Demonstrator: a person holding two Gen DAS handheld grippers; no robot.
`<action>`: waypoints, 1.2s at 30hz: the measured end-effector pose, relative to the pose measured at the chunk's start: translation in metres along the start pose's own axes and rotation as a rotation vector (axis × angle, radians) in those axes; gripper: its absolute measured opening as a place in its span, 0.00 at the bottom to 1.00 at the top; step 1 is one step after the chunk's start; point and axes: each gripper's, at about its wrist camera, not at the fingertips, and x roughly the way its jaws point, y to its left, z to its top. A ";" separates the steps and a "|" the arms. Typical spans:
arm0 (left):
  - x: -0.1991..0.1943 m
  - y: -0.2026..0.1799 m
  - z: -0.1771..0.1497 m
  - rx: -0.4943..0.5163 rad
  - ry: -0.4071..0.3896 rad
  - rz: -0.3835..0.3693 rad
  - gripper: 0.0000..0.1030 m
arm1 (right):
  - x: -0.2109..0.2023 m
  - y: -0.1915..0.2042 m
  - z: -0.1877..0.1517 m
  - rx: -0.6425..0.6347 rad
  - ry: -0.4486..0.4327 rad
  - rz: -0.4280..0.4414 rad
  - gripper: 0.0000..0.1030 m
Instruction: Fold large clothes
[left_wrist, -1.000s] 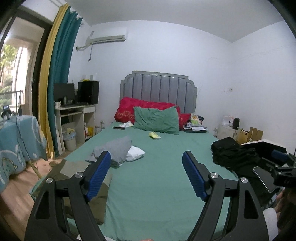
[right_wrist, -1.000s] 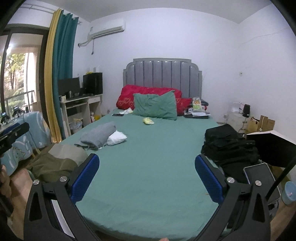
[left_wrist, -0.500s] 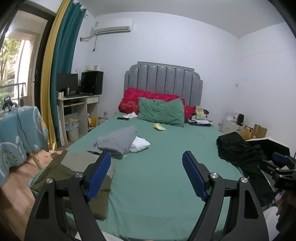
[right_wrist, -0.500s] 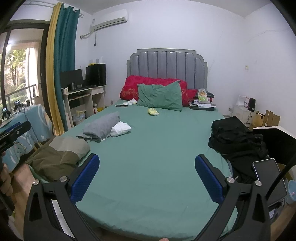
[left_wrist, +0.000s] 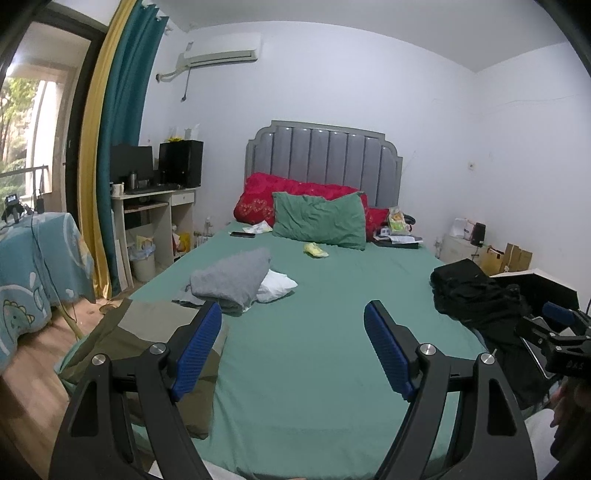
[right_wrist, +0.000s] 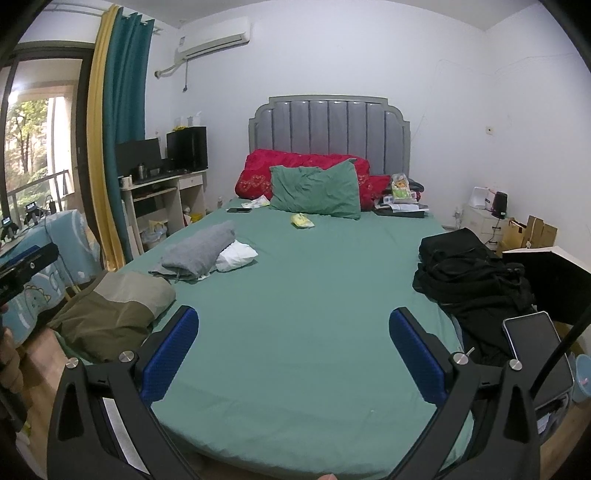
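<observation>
Olive garment (right_wrist: 110, 314) at bed (right_wrist: 295, 295) corner, partly cut off; left gripper (left_wrist: 293, 349), right gripper (right_wrist: 293, 354) spread, empty.

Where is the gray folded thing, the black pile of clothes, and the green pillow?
gray folded garment (right_wrist: 197, 251), right wrist view, middle of its top fold.
black clothes pile (right_wrist: 467, 273), right wrist view, centre of the heap.
green pillow (left_wrist: 319, 219), left wrist view, middle of its front face.

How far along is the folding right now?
Done, by the look of it: the olive garment and grey garment lie folded on the bed's left side. In hand: nothing; left gripper and right gripper have jaws open and empty. Left: the crumpled black pile.
</observation>
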 end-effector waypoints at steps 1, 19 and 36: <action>0.000 0.001 0.003 0.001 -0.002 -0.001 0.80 | 0.000 0.000 0.000 0.003 0.003 0.000 0.99; -0.001 0.001 0.003 0.007 -0.009 0.001 0.80 | -0.003 0.004 0.002 0.011 0.003 -0.006 0.99; -0.001 0.002 0.003 0.016 -0.012 0.002 0.80 | -0.004 0.006 0.002 0.011 0.004 -0.009 0.99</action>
